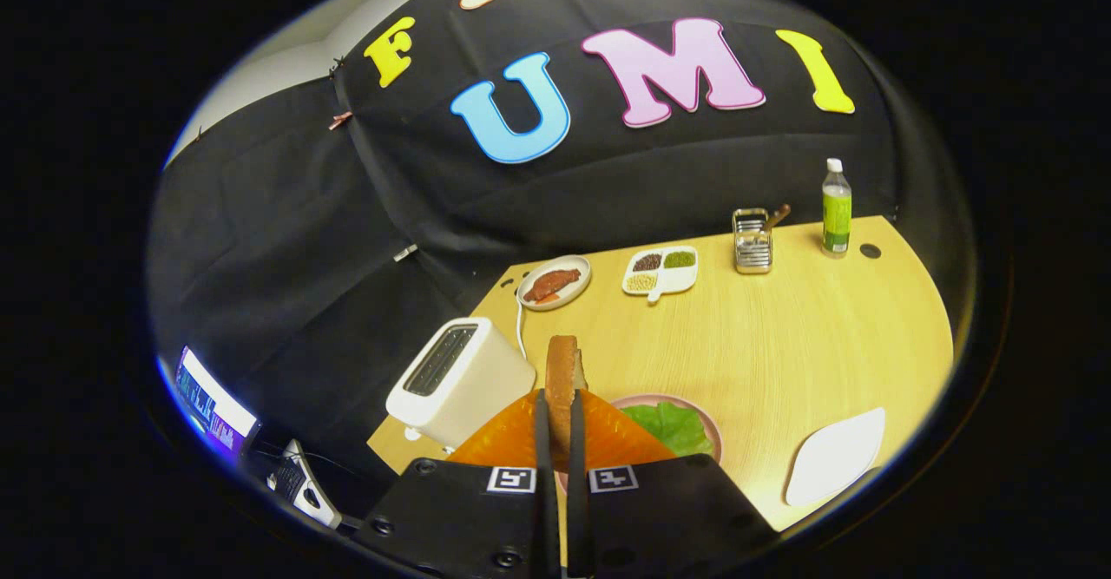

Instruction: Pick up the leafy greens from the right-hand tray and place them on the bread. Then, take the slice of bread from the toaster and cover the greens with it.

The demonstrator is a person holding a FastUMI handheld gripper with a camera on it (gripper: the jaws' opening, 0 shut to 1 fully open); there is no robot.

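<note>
Gripping bread slice (562, 371), gripper (560, 405) beside toaster (460, 381) (greens (675, 427) beyond)

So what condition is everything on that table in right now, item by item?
gripper: shut on the bread slice, fingers pressing both faces
bread slice: upright on edge, lifted
toaster: slots empty
pink plate: holds the leafy greens
white tray: bare
divided dish: three compartments filled
bottle: upright, capped
</note>
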